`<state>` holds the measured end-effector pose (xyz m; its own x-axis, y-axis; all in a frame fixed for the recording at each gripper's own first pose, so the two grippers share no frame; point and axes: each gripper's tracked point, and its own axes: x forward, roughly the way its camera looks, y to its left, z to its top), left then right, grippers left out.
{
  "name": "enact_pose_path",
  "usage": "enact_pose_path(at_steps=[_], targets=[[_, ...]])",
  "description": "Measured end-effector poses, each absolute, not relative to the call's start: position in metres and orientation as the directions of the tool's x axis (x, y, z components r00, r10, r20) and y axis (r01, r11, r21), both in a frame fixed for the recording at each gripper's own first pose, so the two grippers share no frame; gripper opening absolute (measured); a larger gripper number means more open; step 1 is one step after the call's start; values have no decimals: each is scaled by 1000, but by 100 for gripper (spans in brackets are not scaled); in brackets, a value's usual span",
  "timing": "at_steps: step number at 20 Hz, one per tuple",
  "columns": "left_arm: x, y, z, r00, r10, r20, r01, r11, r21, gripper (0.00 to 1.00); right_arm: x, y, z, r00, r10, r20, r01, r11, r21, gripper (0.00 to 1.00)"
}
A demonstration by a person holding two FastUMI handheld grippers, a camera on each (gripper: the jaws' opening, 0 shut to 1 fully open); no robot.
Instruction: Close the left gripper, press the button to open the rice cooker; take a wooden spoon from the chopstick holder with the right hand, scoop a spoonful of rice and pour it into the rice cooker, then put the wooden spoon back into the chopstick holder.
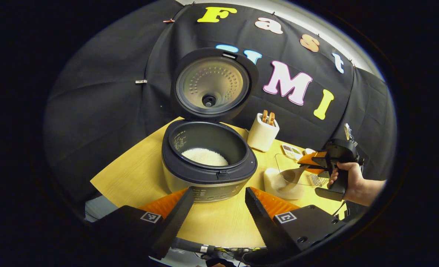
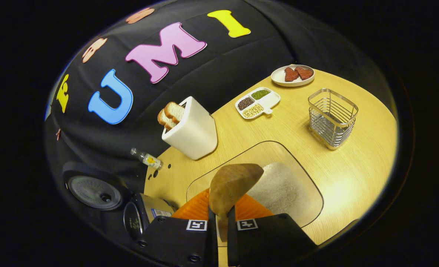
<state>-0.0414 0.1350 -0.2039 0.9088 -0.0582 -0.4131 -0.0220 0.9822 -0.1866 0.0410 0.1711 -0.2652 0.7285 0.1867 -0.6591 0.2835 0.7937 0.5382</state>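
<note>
The rice cooker [image 1: 208,167] stands open with its lid [image 1: 212,85] upright and white rice [image 1: 204,157] in the pot. My left gripper [image 1: 219,193] is open just in front of the cooker, holding nothing. My right gripper [image 2: 222,211] is shut on the handle of the wooden spoon [image 2: 234,183]. The spoon's bowl hangs over the rice [image 2: 279,189] in a clear container [image 2: 308,207]; I see no rice on it. In the left gripper view the right gripper [image 1: 312,163] and spoon [image 1: 291,174] are right of the cooker. The wire chopstick holder [image 2: 332,116] stands beyond.
A white toaster [image 2: 191,129] with bread slices sits behind the container. A divided dish [image 2: 257,102] of beans and a plate [image 2: 293,75] with meat lie near the back edge. A small bottle [image 2: 147,159] lies by the cooker's lid [image 2: 93,189]. A hand [image 1: 353,181] holds the right gripper.
</note>
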Motion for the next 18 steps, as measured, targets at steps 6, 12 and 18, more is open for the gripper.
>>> enact_pose_path(at_steps=[6,12,18], targets=[[-41,152,-182,928,-20,-372,-15,996,-90,96,42,130,-240,730,149,-667,435,652,621,14],[-37,175,-162,946,23,-324,-51,995,-80,95,49,116,-202,765,165,-623,465,529,710,14],[-42,183,-155,956,36,-292,-73,990,-119,96,57,155,-159,794,261,-549,374,502,780,14]])
